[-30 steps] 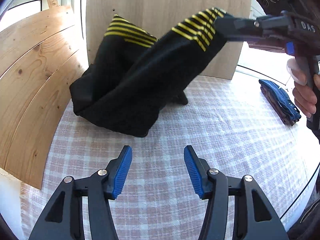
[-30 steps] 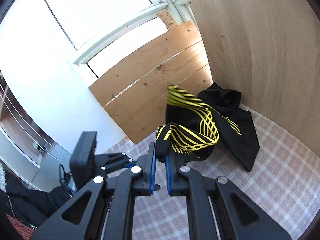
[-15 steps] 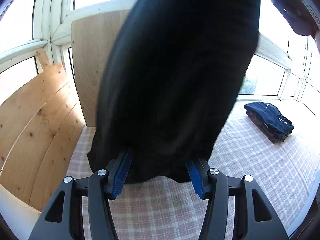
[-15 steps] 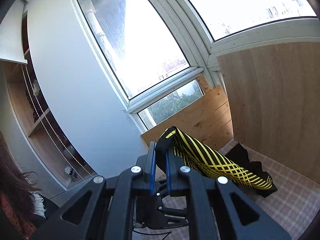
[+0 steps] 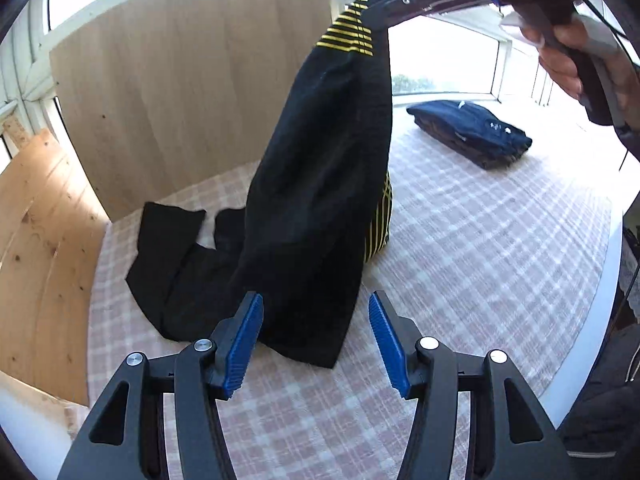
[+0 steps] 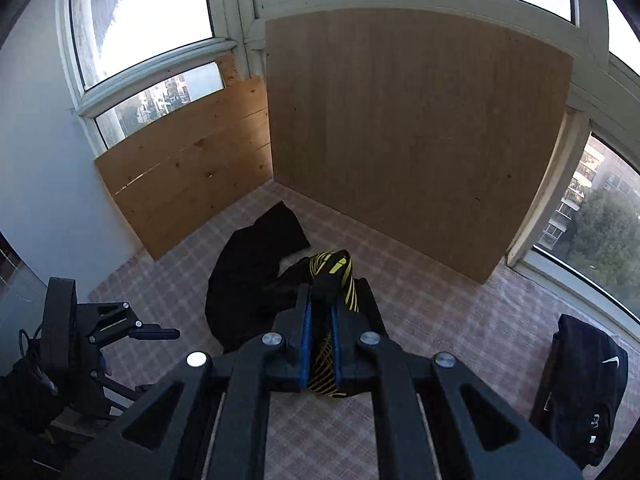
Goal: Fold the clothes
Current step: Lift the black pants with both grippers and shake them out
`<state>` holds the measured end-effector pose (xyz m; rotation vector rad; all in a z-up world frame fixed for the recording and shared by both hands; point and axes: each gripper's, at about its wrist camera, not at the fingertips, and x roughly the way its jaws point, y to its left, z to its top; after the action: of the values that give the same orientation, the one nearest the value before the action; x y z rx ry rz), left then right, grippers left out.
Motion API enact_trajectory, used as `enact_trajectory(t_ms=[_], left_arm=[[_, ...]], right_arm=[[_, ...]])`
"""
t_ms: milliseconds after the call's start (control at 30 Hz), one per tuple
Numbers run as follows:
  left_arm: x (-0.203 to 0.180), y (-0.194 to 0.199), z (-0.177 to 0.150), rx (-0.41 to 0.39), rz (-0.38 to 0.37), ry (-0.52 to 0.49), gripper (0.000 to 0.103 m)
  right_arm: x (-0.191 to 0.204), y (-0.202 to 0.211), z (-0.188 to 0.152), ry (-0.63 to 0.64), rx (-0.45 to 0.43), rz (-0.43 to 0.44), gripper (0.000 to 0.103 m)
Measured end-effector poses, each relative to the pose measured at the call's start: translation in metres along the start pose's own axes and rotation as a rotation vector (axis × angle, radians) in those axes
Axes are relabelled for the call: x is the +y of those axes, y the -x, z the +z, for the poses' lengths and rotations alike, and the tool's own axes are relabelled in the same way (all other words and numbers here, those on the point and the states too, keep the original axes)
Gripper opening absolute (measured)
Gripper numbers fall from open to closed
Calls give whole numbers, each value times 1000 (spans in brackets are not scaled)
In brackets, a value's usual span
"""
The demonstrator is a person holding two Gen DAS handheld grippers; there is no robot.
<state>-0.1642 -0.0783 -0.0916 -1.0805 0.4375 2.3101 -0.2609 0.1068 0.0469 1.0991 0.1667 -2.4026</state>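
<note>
Since a second ago the right gripper (image 6: 319, 316) has lifted the black garment (image 5: 316, 184) by its yellow-striped hem, clamped tight. Nearest, the left gripper (image 5: 316, 340) gapes empty under the hanging cloth, whose tail trails toward the table's (image 5: 500, 248) far-left corner. It should pinch the free lower edge squarely. A folded pile (image 5: 472, 132) sits at the far-right edge.

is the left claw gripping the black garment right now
No, the left claw stands open, its blue pads clear of the black garment, which hangs from the right claw.
</note>
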Motion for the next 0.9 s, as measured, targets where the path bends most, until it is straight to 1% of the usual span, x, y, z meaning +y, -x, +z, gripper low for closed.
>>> enact_trajectory(t_ms=[100, 167, 267, 400, 500, 567, 733, 800, 833, 867, 900], left_arm=[[-23, -32, -18, 67, 18, -40, 53], [-26, -47, -28, 101, 24, -51, 53], [-13, -59, -36, 124, 5, -18, 53], [6, -71, -42, 157, -35, 20, 53], [14, -80, -43, 198, -9, 19, 51], [17, -86, -45, 223, -11, 25, 51], [16, -86, -45, 225, -19, 70, 46], [14, -83, -46, 213, 8, 95, 45], [13, -82, -47, 207, 22, 107, 43], [12, -79, -47, 190, 37, 119, 38], [11, -74, -47, 157, 55, 131, 37]], right_arm=[[-27, -16, -22, -49, 47, -35, 8], [-38, -23, -33, -55, 72, -60, 8], [-50, -27, -38, -83, 90, -50, 8], [-51, -26, -39, -69, 88, -40, 8], [-50, -28, -37, -60, 84, -17, 8], [-50, -31, -37, -58, 83, 4, 8], [-53, -39, -39, -60, 93, 32, 8], [-54, -41, -41, -61, 101, 37, 8], [-54, -41, -43, -61, 105, 39, 8], [-55, -42, -44, -61, 109, 41, 8], [-55, -43, -45, -60, 113, 42, 8]])
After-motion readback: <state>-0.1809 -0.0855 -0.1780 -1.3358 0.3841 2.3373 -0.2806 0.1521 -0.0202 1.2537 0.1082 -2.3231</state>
